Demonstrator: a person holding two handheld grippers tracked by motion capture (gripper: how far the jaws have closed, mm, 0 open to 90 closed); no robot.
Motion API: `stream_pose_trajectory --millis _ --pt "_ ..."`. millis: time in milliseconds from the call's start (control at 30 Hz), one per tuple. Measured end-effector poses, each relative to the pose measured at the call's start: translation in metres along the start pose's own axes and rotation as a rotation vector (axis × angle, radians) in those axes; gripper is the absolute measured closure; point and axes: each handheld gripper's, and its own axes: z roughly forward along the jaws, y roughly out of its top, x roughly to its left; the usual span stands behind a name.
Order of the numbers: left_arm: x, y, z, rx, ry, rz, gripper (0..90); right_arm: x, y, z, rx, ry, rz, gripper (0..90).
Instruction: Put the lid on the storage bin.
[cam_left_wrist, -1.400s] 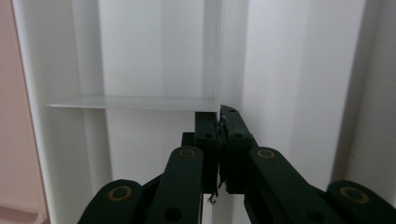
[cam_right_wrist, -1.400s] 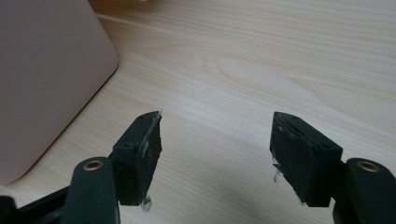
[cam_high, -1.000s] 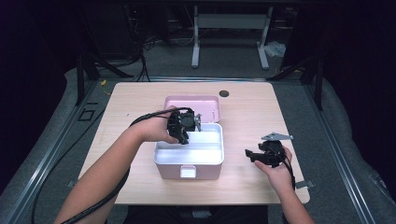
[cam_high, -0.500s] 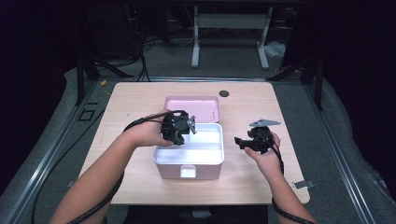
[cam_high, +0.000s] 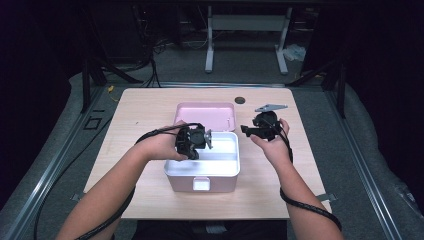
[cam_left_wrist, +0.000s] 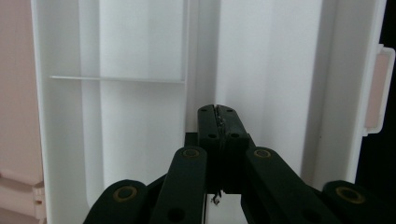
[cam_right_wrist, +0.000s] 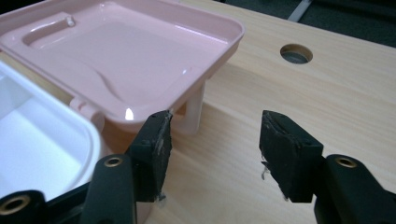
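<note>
A white box (cam_high: 200, 172) stands open in the middle of the table, its pink lid (cam_high: 205, 116) laid back behind it. My left gripper (cam_high: 201, 140) hangs over the left part of the box's inside. In the left gripper view it (cam_left_wrist: 218, 115) is shut with nothing between the jaws, above the white compartments (cam_left_wrist: 140, 140) and a thin divider. My right gripper (cam_high: 246, 129) is just right of the box, beside the lid's right corner. In the right gripper view it (cam_right_wrist: 215, 140) is open, with the pink lid (cam_right_wrist: 116, 56) just beyond its left finger (cam_right_wrist: 156, 140).
A round hole (cam_high: 240, 100) in the wooden table (cam_high: 140, 115) lies behind the lid's right corner, also visible as the hole (cam_right_wrist: 295, 52) ahead of the right gripper. The box's front latch (cam_high: 201, 184) faces the person. Cables trail from both grippers off the table's near edge.
The right gripper has moved away from the person and leftward, up to the lid's right corner. The left gripper has drifted slightly toward the person over the box.
</note>
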Motion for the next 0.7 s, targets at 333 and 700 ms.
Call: stream_pose_trajectory --millis 333,700 --pt "0.002 -0.004 0.011 0.006 -0.014 -0.002 90.0 0.004 0.023 0.029 0.003 -0.044 0.011 45.0" --pt "-0.001 -0.004 0.012 0.011 -0.001 0.000 90.0 0.005 0.049 0.056 0.000 -0.035 0.083 51.8"
